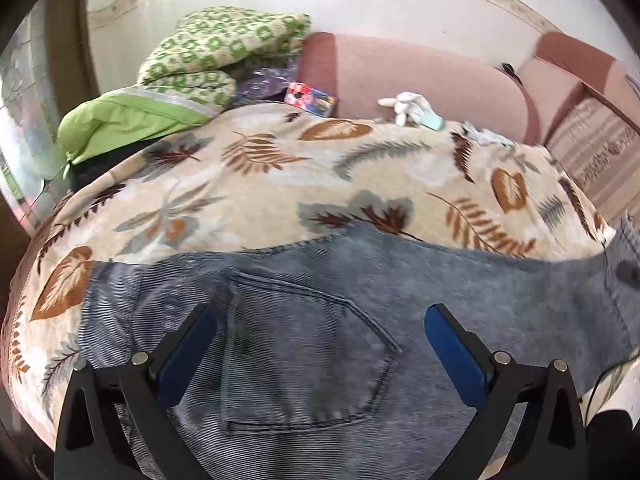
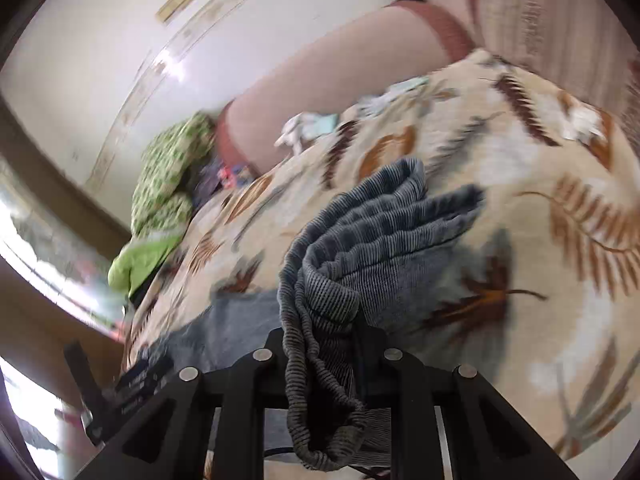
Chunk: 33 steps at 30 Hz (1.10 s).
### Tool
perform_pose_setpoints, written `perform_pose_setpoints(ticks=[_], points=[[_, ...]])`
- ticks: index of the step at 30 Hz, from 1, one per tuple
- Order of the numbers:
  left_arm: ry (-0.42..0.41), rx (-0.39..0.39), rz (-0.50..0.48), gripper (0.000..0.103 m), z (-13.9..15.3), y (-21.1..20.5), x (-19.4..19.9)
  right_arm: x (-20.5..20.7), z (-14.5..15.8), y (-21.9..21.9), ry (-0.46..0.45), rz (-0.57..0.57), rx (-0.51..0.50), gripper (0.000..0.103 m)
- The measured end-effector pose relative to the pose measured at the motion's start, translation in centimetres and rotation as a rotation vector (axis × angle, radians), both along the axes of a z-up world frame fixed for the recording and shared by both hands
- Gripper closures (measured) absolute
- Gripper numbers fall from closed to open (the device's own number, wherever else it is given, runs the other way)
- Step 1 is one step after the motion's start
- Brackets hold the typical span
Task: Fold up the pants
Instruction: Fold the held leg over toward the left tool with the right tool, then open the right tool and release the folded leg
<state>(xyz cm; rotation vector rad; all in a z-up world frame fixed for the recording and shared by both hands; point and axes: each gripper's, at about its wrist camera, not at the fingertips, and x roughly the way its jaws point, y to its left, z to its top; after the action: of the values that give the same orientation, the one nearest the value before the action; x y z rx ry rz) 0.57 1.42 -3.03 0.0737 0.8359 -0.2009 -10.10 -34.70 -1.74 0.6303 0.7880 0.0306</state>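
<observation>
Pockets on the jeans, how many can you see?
1. A back pocket on the jeans, between the open left gripper fingers. Others may be hidden.

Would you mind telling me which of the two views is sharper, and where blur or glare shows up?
Left wrist view: mostly sharp, jeans pocket stitching crisp, fisheye bending the wall border. Right wrist view: motion-smeared across the blanket and green pillows, a glare patch on the wall, window edge blown out; only the bunched denim in the right gripper stays fairly crisp.
</observation>
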Motion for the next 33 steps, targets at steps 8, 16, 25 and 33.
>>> perform_pose_setpoints(ticks=[8, 16, 25, 33], points=[[-0.004, -0.059, 0.115, 0.0, 0.8, 4.6, 1.3, 4.0, -4.0, 10.7, 0.172, 0.236, 0.001, 0.077], [0.005, -0.065, 0.117, 0.0, 0.6, 5.1, 1.4, 3.9, -6.1, 16.3, 0.24, 0.444, 0.023, 0.042], [-0.018, -0.032, -0.006, 0.0, 0.1, 1.1, -0.4, 4.2, -3.6, 11.0, 0.072, 0.343, 0.054, 0.042], [-0.042, 0.125, -0.191, 0.0, -2.4, -4.9, -2.7, 8.8, -7.1, 8.4, 0.136, 0.237, 0.051, 0.042]])
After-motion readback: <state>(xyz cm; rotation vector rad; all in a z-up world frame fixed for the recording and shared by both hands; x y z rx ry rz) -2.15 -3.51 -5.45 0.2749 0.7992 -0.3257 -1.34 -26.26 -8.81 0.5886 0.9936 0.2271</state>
